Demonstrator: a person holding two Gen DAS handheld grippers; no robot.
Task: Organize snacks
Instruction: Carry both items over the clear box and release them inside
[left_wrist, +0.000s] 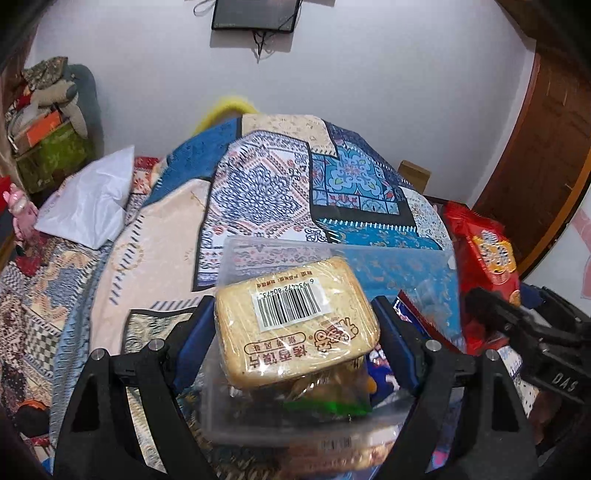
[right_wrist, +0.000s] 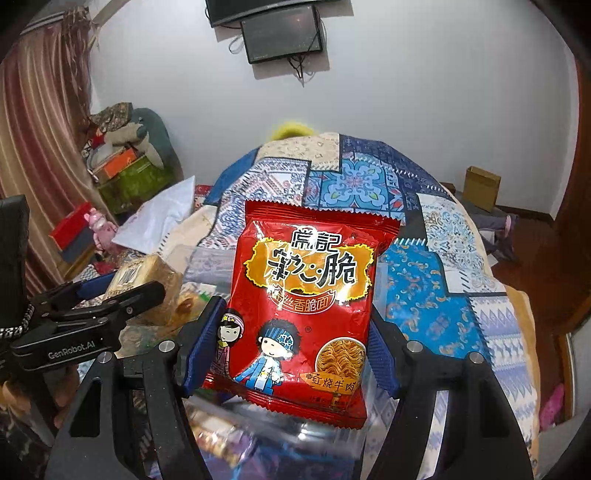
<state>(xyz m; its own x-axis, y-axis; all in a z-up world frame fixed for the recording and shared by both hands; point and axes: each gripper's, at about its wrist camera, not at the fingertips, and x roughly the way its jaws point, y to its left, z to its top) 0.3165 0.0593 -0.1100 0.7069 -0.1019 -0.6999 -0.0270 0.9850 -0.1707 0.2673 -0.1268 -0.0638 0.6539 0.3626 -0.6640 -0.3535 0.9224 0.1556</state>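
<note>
My left gripper (left_wrist: 295, 328) is shut on a tan wrapped biscuit pack (left_wrist: 295, 317) with a barcode, held above a clear plastic box (left_wrist: 280, 424) that holds several snack packets. My right gripper (right_wrist: 291, 339) is shut on a red crispy-noodle bag (right_wrist: 306, 306), held upright over the same clear box (right_wrist: 295, 432). In the left wrist view the red bag (left_wrist: 484, 258) and the right gripper (left_wrist: 532, 332) show at the right. In the right wrist view the left gripper (right_wrist: 96, 295) with the biscuit pack (right_wrist: 147, 280) shows at the left.
A patchwork quilt (left_wrist: 258, 184) covers the bed under the box. A white pillow (left_wrist: 88, 199) lies at the left. Stacked boxes and plush toys (left_wrist: 48, 122) stand in the far left corner. A cardboard box (right_wrist: 480, 188) sits on the floor at right.
</note>
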